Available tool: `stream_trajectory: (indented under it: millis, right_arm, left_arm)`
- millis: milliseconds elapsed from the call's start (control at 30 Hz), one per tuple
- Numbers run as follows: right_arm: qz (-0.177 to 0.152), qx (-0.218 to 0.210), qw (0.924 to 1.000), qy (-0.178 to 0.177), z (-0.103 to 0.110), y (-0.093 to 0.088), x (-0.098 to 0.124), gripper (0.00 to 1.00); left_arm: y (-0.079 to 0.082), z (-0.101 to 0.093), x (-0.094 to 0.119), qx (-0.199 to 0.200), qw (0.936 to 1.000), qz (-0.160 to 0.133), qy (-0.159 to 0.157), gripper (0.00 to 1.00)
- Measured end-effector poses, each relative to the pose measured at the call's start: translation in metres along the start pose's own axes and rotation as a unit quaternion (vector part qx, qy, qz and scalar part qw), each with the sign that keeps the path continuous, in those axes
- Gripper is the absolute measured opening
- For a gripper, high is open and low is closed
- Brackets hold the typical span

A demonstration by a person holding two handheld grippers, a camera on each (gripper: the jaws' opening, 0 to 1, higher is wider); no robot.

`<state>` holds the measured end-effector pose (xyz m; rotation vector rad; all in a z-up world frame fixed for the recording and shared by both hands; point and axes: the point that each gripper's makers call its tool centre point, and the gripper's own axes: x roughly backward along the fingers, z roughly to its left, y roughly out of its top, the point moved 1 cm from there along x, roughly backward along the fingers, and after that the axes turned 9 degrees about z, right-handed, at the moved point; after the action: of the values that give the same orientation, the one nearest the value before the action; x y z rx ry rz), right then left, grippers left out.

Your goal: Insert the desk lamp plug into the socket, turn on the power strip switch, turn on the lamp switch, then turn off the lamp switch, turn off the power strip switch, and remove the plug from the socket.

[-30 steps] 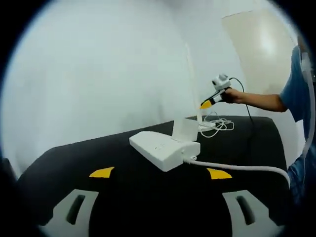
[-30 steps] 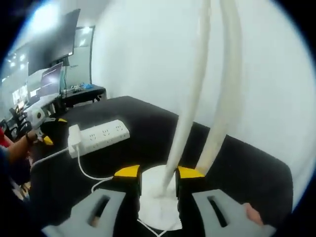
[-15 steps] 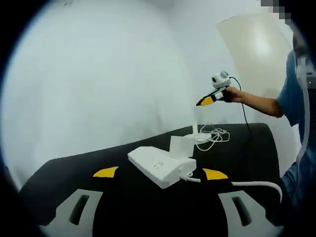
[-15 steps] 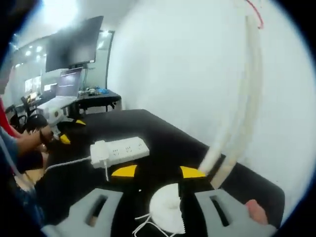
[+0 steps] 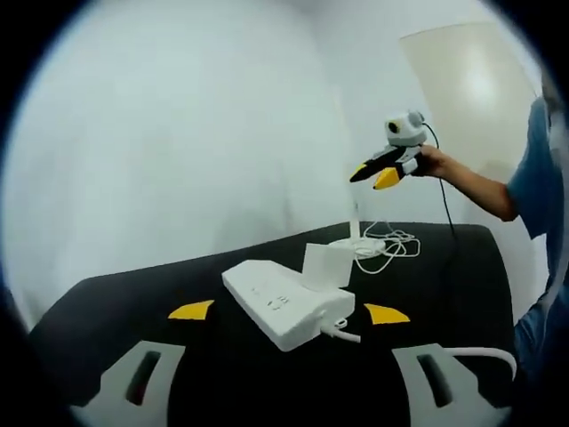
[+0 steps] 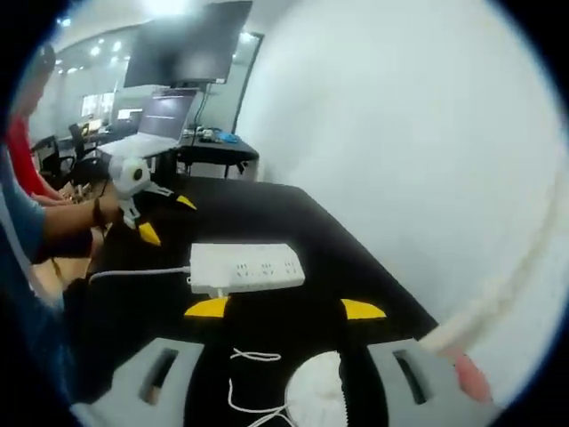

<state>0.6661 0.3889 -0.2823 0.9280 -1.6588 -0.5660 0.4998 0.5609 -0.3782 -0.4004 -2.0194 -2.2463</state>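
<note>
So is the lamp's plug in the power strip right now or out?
In. A white plug block stands upright on the power strip near its cord end, in the left gripper view.

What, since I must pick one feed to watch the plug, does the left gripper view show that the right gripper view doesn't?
Left gripper view: a white plug block standing on the strip, and the right gripper held up in the air. Right gripper view: the left gripper, with desks and monitors behind it. Both: the power strip, the lamp base and its loose cord on the black table.
</note>
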Motion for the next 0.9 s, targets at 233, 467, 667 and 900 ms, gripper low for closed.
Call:
stream_trajectory:
  millis: [233,467,667,900]
  right_arm:
    - [0.011,0.028,0.9994,0.015,0.008,0.007,-0.011,0.54]
    - [0.043,0.051,0.9969,0.042,0.017,0.008,-0.023,0.54]
    - [0.065,0.077,0.9913,0.084,0.029,0.016,-0.030,0.54]
    - [0.054,0.103,0.9865,0.116,0.046,0.043,-0.032,0.62]
  left_arm:
    - [-0.008,0.000,-0.012,0.013,0.9997,0.021,0.006,0.62]
    - [-0.006,0.000,-0.018,0.018,0.9997,0.015,0.003,0.58]
    - [-0.010,-0.002,-0.023,0.015,0.9996,0.024,0.006,0.56]
    - [-0.012,0.005,-0.024,0.043,0.9989,0.014,0.007,0.50]
